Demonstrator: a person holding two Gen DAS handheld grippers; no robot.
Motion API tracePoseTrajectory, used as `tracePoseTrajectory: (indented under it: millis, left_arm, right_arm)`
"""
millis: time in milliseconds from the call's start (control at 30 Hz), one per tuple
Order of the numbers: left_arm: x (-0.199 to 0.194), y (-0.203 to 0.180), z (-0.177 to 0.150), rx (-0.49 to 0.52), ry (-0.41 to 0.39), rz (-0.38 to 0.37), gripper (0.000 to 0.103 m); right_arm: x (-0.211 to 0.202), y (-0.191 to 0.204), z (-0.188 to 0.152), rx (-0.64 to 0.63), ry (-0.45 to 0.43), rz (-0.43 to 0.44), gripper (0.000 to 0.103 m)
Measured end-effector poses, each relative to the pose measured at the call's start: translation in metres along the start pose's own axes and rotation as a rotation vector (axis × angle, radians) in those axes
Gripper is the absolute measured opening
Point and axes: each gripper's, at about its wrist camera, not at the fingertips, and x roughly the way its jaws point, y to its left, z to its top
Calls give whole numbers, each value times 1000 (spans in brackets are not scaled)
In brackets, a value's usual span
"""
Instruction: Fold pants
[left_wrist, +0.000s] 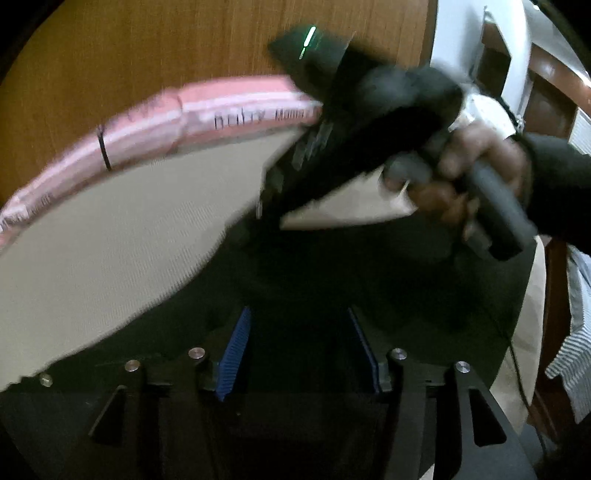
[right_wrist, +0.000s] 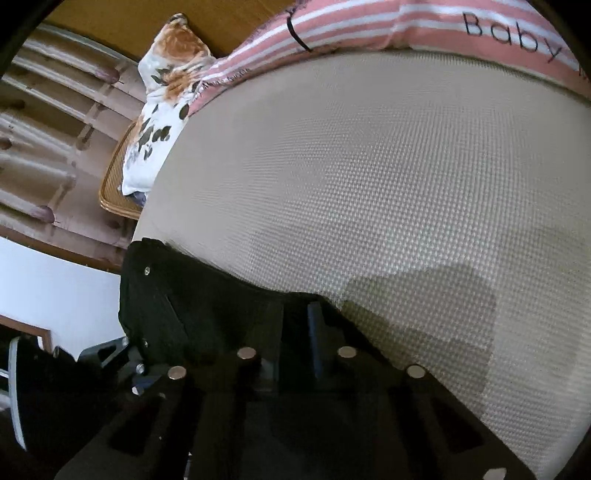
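Here we are at the bed, a beige waffle-weave mattress cover (right_wrist: 369, 177) bordered by a pink-and-white striped bumper with black lettering (right_wrist: 406, 26). The black pants (right_wrist: 192, 295) lie on the near edge of that cover, bunched dark cloth with a small rivet and a pocket seam showing in the right wrist view.

The right gripper (right_wrist: 295, 332) is clenched down low on the pants, its dark fingers pressed together with cloth apparently nipped between them, though black on black makes the pinch hard to read. From the left wrist view, that same tool crosses the upper frame, a person's hand (left_wrist: 461, 173) wrapped round its grey handle.

The left gripper (left_wrist: 299, 350) stands released: its blue ribbed pads (left_wrist: 234, 354) are apart, with dark pants fabric spread beneath and between them, not pressed by either pad.

My read: a grasp-and-arrange step, early in the fold, with one side pinned and the other side not yet taken. The next move calls for the left gripper to settle onto an edge of the fabric and close, so that both tools hold the pants before any lift or fold-over. With the cloth this dark, picking a single layer will be the tricky bit.
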Motion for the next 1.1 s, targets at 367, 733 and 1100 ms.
tracePoseTrajectory:
  millis: [367,733,1100]
  left_arm:
    - [16,6,-24,4,80,-15,53]
    - [-13,25,-18,-113,-18,36,54]
    - [29,-3,25,-105,-4,-66,54]
  right_arm:
    - [-4,-13,7,44,-75,-32,2]
    - [-51,6,-16,14,-184,-94,10]
    - [-72,-7,-91,102,-203,-159,10]
